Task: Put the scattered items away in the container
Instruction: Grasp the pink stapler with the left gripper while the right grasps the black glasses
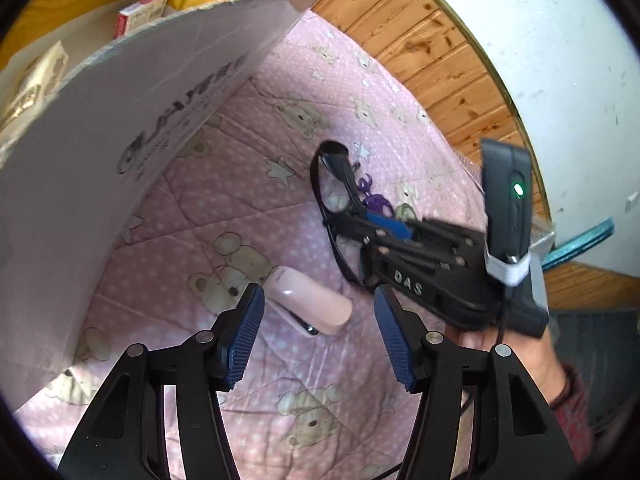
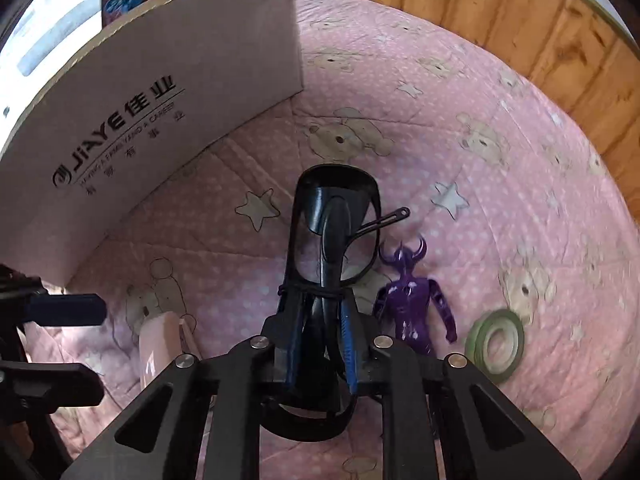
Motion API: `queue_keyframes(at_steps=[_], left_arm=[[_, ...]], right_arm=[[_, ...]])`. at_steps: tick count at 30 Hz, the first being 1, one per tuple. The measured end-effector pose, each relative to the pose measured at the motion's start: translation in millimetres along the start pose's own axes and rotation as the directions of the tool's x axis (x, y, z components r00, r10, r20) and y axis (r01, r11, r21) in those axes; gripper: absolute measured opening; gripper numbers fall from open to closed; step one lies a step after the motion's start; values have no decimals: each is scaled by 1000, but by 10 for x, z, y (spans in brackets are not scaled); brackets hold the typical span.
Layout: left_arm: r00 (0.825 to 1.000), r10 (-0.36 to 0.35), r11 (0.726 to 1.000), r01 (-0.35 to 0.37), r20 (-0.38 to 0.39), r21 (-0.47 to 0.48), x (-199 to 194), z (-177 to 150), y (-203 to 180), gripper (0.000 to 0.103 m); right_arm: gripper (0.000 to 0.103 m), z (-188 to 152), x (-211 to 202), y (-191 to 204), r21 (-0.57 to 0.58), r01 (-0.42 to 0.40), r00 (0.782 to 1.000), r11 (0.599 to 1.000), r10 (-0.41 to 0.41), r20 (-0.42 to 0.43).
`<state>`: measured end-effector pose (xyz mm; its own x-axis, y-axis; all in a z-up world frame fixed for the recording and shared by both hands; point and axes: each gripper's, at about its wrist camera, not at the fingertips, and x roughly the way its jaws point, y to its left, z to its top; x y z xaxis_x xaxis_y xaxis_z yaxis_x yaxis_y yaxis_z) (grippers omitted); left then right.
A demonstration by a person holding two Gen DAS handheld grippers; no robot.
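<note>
Right claw point(image 2: 320, 344) pinching glasses point(image 2: 336, 220), figure point(image 2: 412, 304) at three o'clock; left claw point(image 1: 318, 336) spread. Thin frame, could twist loose before box point(image 2: 160, 92).

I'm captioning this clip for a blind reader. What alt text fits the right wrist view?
The right gripper is shut on a pair of black glasses above a pink bear-print quilt. A purple toy figure and a green tape roll lie to the right, with a cardboard box at upper left.
</note>
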<state>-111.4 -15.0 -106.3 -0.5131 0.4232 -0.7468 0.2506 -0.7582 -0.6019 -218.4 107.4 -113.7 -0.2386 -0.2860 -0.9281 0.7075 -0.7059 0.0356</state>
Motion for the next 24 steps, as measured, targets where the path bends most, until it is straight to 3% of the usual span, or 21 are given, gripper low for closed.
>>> queue_keyframes(at_steps=[3,7,11,13,15,20,24], left_arm=[[996,71,997,-71,-44,17,169,5,-85,61],[978,190,981,-184,-87,66,432,-79,-157,62],[973,228,963,-223,-18,150,449,-115,-258,61],[973,229,951,-222,-6,216,450,-127,-284,56],[971,238,930,-227,-4,291,439,-126,-297,39],[970,241,937,-231,-8,261,235,-176,-75,38],[960,280,926,-278,30,254,189,-198,-57,52]], right_arm=[[17,-266,-145,-216,177,-39,999,984,38,4],[17,-786,-448,-415,388,-69,998,919,64,25],[17,-1351,-692,-371,553,-127,992,823,105,71],[17,-1589,-717,-323,625,-167,986,762,129,107],[17,-1728,-675,-286,656,-189,982,731,142,125],[18,-1567,-569,-341,631,-195,981,751,158,115],[18,-1541,-528,-176,603,-200,980,773,169,108]])
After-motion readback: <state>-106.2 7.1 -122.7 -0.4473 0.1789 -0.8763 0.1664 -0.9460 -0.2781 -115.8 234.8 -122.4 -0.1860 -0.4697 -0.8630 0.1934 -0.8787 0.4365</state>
